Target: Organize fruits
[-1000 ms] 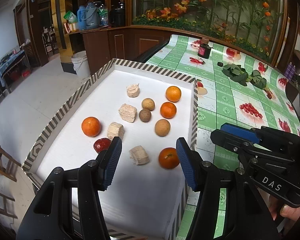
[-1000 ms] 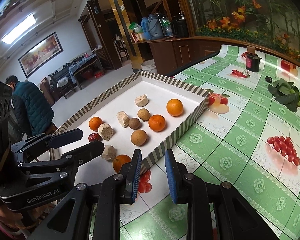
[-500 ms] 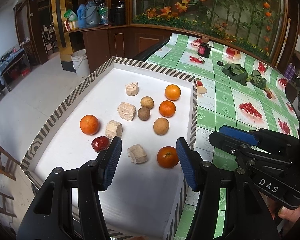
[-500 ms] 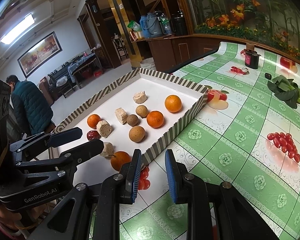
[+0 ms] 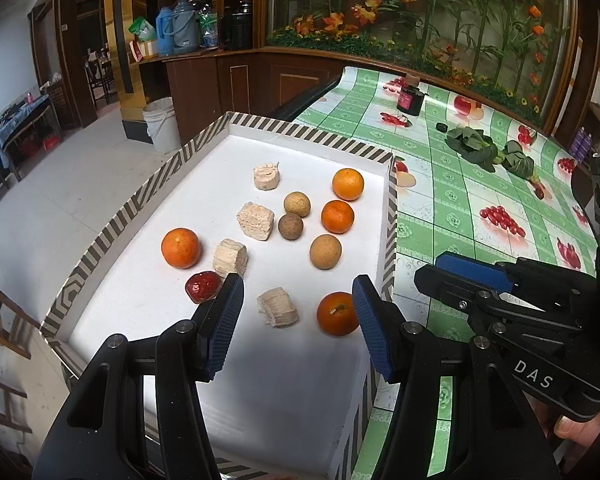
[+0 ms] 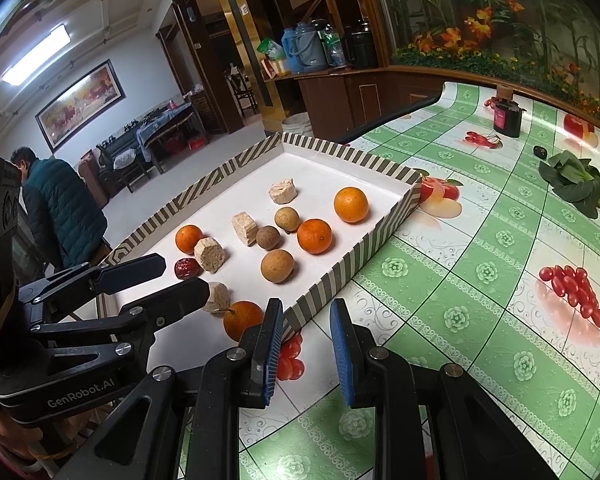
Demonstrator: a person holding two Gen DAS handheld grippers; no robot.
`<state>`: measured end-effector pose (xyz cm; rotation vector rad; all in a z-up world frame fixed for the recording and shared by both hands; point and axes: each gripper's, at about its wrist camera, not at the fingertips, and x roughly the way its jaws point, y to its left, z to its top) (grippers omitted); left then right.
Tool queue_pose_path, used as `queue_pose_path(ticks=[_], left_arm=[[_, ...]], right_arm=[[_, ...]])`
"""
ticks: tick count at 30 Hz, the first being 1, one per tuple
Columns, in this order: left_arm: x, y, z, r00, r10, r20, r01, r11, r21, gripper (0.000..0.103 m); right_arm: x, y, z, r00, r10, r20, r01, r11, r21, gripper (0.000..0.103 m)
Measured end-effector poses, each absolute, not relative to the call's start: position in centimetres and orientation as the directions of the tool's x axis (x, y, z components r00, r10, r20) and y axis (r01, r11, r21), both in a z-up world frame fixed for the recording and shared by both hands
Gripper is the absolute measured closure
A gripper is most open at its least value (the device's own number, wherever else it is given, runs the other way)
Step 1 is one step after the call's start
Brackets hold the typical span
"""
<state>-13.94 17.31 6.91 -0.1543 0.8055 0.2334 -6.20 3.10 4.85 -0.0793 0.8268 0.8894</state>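
Observation:
A white tray with a striped rim (image 5: 300,133) (image 6: 356,261) holds several oranges, three brown round fruits, several beige chunks and a red date (image 5: 202,286). The nearest orange (image 5: 337,313) (image 6: 243,319) lies by the tray's right rim. My left gripper (image 5: 298,322) is open and empty above the tray's near end, with a beige chunk (image 5: 278,306) and that orange between its fingers in the view. My right gripper (image 6: 303,354) is open and empty over the green tablecloth, just outside the tray's near right corner.
The green patterned tablecloth (image 6: 480,280) covers the table right of the tray. Leafy greens (image 5: 488,152) and a dark jar (image 5: 409,100) stand at the far end. A person in a teal jacket (image 6: 58,208) is left of the table.
Both grippers have drawn back slightly from the tray, so the fruits sit a little farther off. Nothing was picked up or shifted.

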Motion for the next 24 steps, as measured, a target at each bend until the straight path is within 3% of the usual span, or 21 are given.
queue_pose_path(ticks=[24], left_arm=[[-13.5,15.9,7.1,0.684,0.126,-0.718,-0.23,0.972,-0.049,0.046]], right_arm=[[-6.0,1.9,4.8,0.373,0.627,-0.684,-0.696,0.676,0.241,0.08]])
